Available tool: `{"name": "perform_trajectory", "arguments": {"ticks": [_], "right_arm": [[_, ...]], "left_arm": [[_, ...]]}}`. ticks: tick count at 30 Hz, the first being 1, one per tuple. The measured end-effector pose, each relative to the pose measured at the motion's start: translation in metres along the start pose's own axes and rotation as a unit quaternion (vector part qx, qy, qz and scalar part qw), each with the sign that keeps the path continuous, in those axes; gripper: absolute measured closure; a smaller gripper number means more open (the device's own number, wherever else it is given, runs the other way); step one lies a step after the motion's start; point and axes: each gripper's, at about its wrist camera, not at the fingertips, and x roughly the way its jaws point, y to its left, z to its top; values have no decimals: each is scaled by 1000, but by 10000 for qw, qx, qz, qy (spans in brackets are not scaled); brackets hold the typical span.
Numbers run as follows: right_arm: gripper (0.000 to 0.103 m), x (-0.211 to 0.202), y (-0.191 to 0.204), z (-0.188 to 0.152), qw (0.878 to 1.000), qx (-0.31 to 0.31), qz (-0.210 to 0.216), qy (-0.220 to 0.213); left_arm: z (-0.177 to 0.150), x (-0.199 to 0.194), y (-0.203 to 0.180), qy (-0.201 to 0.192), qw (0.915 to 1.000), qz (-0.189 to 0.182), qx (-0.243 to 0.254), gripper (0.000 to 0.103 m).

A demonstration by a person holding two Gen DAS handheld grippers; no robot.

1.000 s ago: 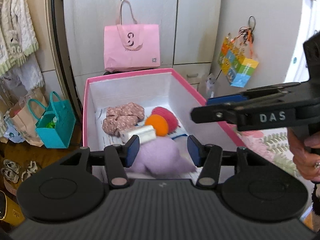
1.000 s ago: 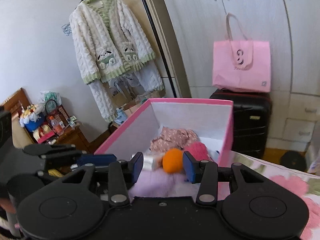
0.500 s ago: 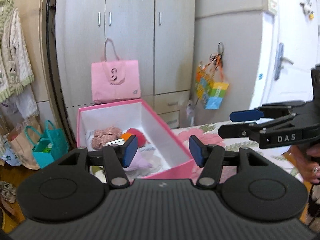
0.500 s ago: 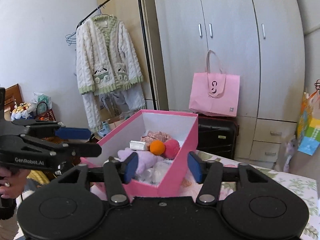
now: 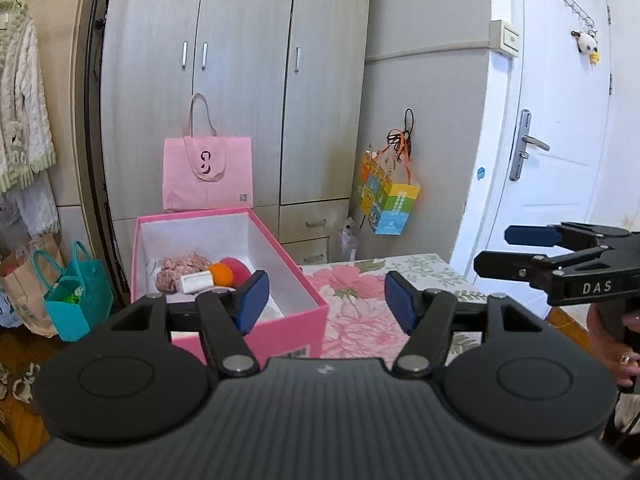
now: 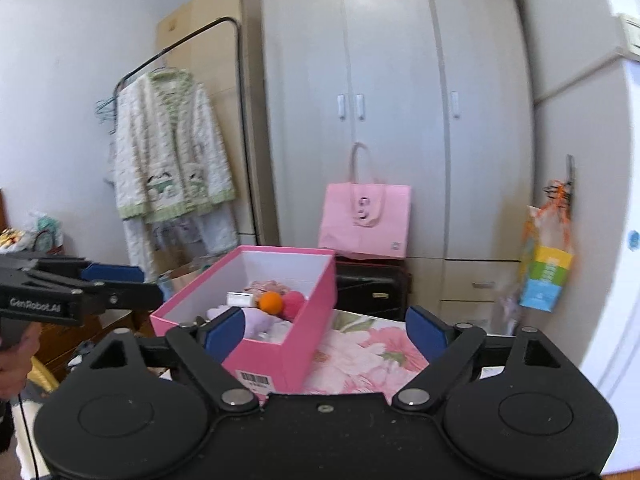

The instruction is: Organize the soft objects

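A pink open box (image 5: 308, 322) (image 6: 316, 280) stands on the floral bed cover (image 5: 360, 292) (image 6: 380, 344). Inside lie a pink floral cloth (image 5: 180, 266), an orange ball (image 5: 222, 274) (image 6: 270, 302), a red pompom (image 5: 236, 266) (image 6: 294, 304), a white roll (image 5: 196, 282) and a lilac plush (image 6: 256, 320). My left gripper (image 5: 324, 306) is open and empty, well back from the box; it also shows in the right wrist view (image 6: 116, 284). My right gripper (image 6: 324, 330) is open and empty, back from the box; it also shows in the left wrist view (image 5: 520, 248).
A grey wardrobe (image 5: 240, 80) with a pink tote bag (image 5: 208, 178) stands behind the box. A black suitcase (image 6: 372, 284) sits under the tote. A teal bag (image 5: 80, 300) is on the floor left. A clothes rack holds a white cardigan (image 6: 168, 152). A white door (image 5: 560, 140) is right.
Both grippers have pulled back and up from the box, so it looks smaller and farther. The right gripper's jaws stand wider. The objects stay in the box.
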Motion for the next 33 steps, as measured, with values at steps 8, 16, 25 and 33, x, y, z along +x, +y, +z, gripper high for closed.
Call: {"name": "perform_trajectory", "arguments": {"ticks": [8,16,25,33], "right_arm": [[0,-12,-10,-26,9994,252,-200,108],[0,-21,-5,-40,9955,266,-878,223],[0,-27,-3,-43,9946,334,-944,256],[0,-26,-4,-49,9896,342,-1354,353]], "left_arm": [[-27,0,-25,97,9993,-345,57,36],[-43,4,-34,-94,9998,79,-161,16],[-50,15,-41,-102,9983,432,-367,0],[-54,23,-50,195,9922,1209,-234,0]]}}
